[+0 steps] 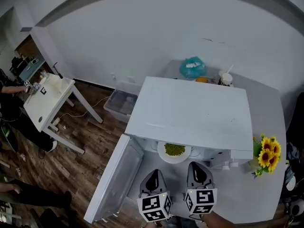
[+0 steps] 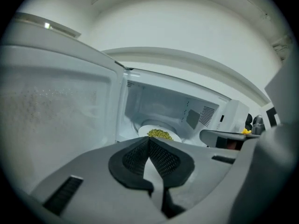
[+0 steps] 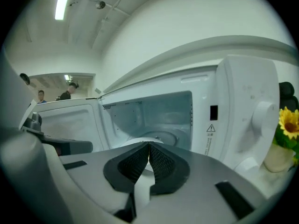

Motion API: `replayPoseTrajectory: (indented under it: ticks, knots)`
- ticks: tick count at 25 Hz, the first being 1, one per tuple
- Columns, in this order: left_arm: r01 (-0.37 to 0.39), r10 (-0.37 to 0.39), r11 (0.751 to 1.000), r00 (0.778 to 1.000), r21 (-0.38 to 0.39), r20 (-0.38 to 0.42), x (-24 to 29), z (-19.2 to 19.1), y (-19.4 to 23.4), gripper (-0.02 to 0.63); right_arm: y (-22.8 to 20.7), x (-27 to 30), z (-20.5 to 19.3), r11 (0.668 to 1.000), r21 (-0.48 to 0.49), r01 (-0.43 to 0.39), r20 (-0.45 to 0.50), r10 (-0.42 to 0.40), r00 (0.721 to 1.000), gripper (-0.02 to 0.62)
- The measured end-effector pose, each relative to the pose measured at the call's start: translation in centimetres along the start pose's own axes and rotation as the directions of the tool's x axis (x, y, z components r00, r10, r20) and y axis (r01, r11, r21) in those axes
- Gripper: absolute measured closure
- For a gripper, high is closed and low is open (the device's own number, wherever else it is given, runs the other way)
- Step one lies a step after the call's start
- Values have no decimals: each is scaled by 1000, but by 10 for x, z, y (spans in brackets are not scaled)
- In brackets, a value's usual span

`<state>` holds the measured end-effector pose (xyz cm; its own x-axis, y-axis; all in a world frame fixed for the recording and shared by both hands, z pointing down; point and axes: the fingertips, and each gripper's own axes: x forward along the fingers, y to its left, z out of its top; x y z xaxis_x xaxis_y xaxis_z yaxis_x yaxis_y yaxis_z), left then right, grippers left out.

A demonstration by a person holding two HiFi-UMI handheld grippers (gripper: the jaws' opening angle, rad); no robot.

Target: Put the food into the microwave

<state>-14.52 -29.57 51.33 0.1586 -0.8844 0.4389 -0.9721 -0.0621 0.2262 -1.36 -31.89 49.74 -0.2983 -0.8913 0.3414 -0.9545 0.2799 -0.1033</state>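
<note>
A white plate [image 1: 174,152] of green food [image 1: 175,149] sits just inside the mouth of the white microwave [image 1: 190,110]. The microwave's door [image 1: 114,177] hangs open to the left. In the left gripper view the plate [image 2: 145,130] with its food [image 2: 160,134] lies on the cavity floor, straight beyond my left gripper [image 2: 149,141]. That left gripper [image 1: 154,175] is shut with nothing in it, a little in front of the plate. My right gripper [image 1: 198,166] is beside it, also shut and empty. In the right gripper view only the plate's rim [image 3: 125,143] shows behind the right gripper [image 3: 148,146].
Sunflowers [image 1: 268,153] in a small vase stand right of the microwave, by its control knobs [image 1: 232,164]. A teal bag [image 1: 192,67] and a cup [image 1: 225,78] sit behind it. On the floor at left are a clear bin [image 1: 121,103] and a white table [image 1: 47,101].
</note>
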Motion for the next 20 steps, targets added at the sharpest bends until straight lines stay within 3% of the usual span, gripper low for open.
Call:
replayPoseTrajectory:
  ticks: [20]
  knots:
    - [22,-32,997,992,80,123,-125,31,-69,604,14,-124,40,994,-22,-107,76,109,991,578]
